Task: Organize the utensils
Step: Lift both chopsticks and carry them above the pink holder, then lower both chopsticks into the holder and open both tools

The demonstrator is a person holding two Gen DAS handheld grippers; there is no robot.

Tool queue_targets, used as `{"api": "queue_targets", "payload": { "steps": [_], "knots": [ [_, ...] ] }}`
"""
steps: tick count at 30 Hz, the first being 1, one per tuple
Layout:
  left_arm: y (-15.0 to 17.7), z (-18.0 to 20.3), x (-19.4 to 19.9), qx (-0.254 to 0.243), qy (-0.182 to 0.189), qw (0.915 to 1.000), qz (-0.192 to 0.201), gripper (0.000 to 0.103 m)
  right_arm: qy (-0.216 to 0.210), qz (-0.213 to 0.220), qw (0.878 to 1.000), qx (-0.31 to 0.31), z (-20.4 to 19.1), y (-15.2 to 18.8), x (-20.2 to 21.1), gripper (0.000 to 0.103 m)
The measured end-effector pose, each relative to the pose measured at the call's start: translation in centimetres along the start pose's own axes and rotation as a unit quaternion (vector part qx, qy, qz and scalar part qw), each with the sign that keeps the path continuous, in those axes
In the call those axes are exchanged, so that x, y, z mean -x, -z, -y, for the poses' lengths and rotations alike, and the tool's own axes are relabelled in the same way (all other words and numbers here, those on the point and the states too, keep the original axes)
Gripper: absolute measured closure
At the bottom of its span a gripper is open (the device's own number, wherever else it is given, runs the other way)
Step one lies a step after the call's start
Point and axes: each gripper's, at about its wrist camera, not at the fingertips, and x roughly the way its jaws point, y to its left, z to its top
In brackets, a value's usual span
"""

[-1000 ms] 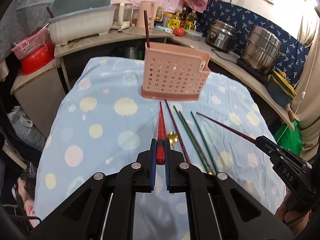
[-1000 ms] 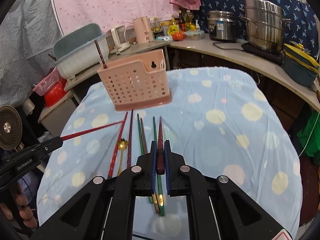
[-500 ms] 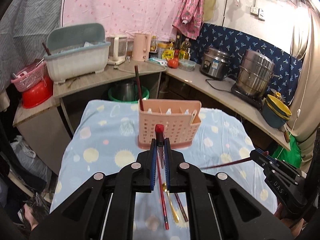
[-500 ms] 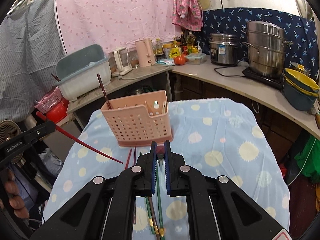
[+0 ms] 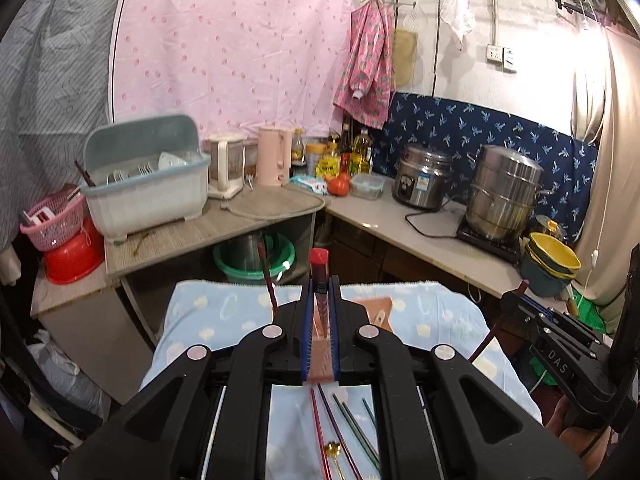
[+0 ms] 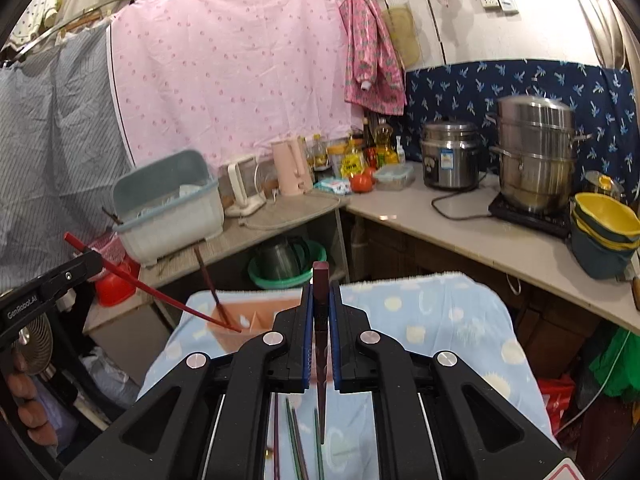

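Above the table's far end, the red chopstick [image 6: 160, 295] slants down from the left gripper [image 6: 86, 261], whose fingers are pinched on its upper part, and its tip sits inside the pink utensil basket [image 6: 256, 326] near the left end. In the left wrist view this same stick shows its round red cap [image 5: 319, 257] just past the fingertips, with the basket largely hidden behind the jaws. The right gripper [image 6: 320, 316] clamps a dark maroon chopstick [image 6: 321, 344] almost upright, square end up, tip hanging over the cloth and not yet over the basket. One dark chopstick [image 6: 208, 278] already stands in the basket, leaning left.

The likeliest trouble is the red stick's slant: let go at that angle, it may lever on the rim and slide out, or tip the light basket toward the table's edge, which lies just behind it. The standing stick is close to the red one's tip, so a sideways nudge could knock it over. The two grippers are heading for the same small opening, and their sticks could cross. The thin, smooth sticks may also swivel between the pads.

On the blue dotted tablecloth [image 6: 460, 320], green chopsticks [image 6: 294, 436], another dark red one [image 5: 320, 432] and a gold spoon [image 5: 332, 449] lie waiting. The kitchen counter [image 6: 480, 236] stands well apart.
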Motion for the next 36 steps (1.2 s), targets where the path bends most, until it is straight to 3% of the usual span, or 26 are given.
{"api": "queue_targets", "payload": {
  "steps": [7, 15, 33, 34, 35, 36],
  "knots": [
    [-2.4, -1.2, -2.4, 0.004, -0.022, 0.9997, 0.005, 0.096, 0.013, 0.055, 0.998, 0.004, -0.9, -4.5, -2.0, 0.096],
    [-1.6, -2.5, -6.1, 0.006, -0.027, 0.9993, -0.023, 0.096, 0.017, 0.084, 0.996, 0.002, -1.7, -6.7, -5.6, 0.096],
    [1.3, -4.2, -10.6, 0.021, -0.030, 0.9967, -0.073, 0.095, 0.024, -0.016, 1.000, 0.010, -2.1, -1.3, -14.7, 0.096],
    [1.4, -4.3, -10.8, 0.024, -0.035, 0.9963, -0.075, 0.095, 0.026, -0.020, 0.999, 0.008, -2.0, -1.2, -14.8, 0.095],
    [1.5, -4.4, -10.8, 0.028, -0.039, 0.9961, -0.073, 0.092, 0.031, -0.016, 0.999, 0.006, -1.9, -1.0, -14.7, 0.085],
    [1.5, -4.4, -10.7, 0.028, -0.042, 0.9961, -0.072, 0.082, 0.036, -0.013, 0.999, 0.004, -1.8, -1.0, -14.5, 0.076]
  ]
}}
